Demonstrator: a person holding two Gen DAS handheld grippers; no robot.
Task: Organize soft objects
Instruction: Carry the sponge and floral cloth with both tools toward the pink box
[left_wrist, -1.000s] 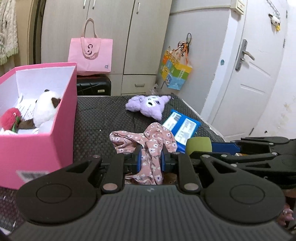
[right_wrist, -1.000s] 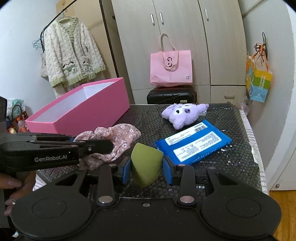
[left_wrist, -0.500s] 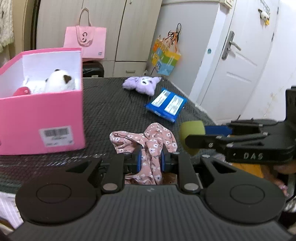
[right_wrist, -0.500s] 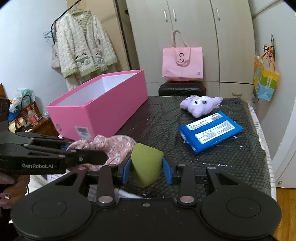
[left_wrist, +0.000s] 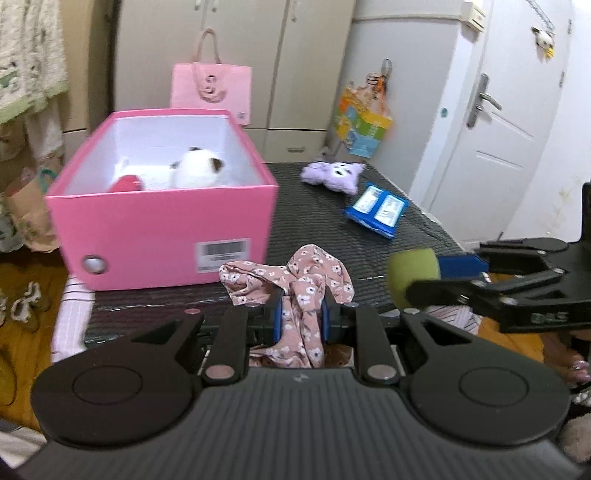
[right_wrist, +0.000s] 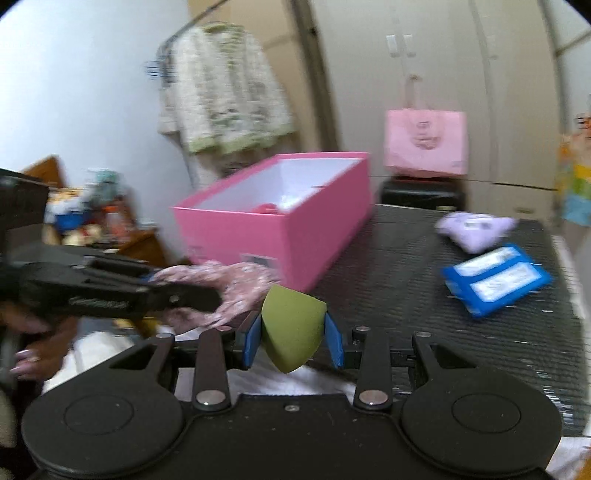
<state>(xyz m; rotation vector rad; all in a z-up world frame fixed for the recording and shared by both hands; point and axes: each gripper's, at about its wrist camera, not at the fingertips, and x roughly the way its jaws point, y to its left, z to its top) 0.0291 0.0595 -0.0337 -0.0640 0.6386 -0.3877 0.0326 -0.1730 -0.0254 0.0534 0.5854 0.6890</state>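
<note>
My left gripper is shut on a pink floral cloth, held off the near edge of the black table. My right gripper is shut on an olive green sponge; that sponge also shows at the right of the left wrist view. The open pink box stands on the table's left, with a white plush and a red plush inside. A purple plush and a blue wipes pack lie on the table's far right.
A pink tote bag sits on a black case behind the table. A colourful bag hangs by the white door. A knitted cardigan hangs at the left. Wooden floor lies below the table's near edge.
Both grippers have pulled back from the table and swung left toward the pink box, still holding the cloth and the sponge. The box now sits nearer the centre of both views.
</note>
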